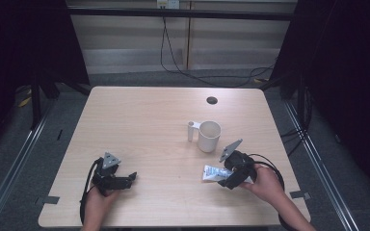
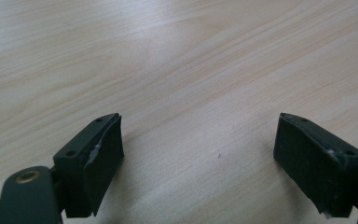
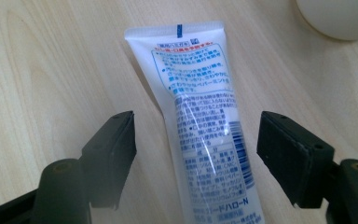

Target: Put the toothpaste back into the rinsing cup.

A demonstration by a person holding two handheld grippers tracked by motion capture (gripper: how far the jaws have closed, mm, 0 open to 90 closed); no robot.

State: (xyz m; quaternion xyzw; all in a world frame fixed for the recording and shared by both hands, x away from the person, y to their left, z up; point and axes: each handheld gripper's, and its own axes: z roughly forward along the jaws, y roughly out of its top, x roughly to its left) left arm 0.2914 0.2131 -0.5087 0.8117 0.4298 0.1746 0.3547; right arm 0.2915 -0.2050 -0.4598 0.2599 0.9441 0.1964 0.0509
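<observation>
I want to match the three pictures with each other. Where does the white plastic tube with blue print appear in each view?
High view: the white plastic tube with blue print lies on the table at lower right, at the right gripper.
Left gripper view: this picture has bare wooden tabletop between open jaws.
Right gripper view: the tube runs up the middle between the open jaws, untouched.
Shared landmark: the cream mug, at the top right corner in the right gripper view.

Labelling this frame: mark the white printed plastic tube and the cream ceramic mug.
white printed plastic tube [image 3: 205,135], right gripper view, middle of its printed back.
cream ceramic mug [image 1: 208,136], high view, outer wall.
</observation>
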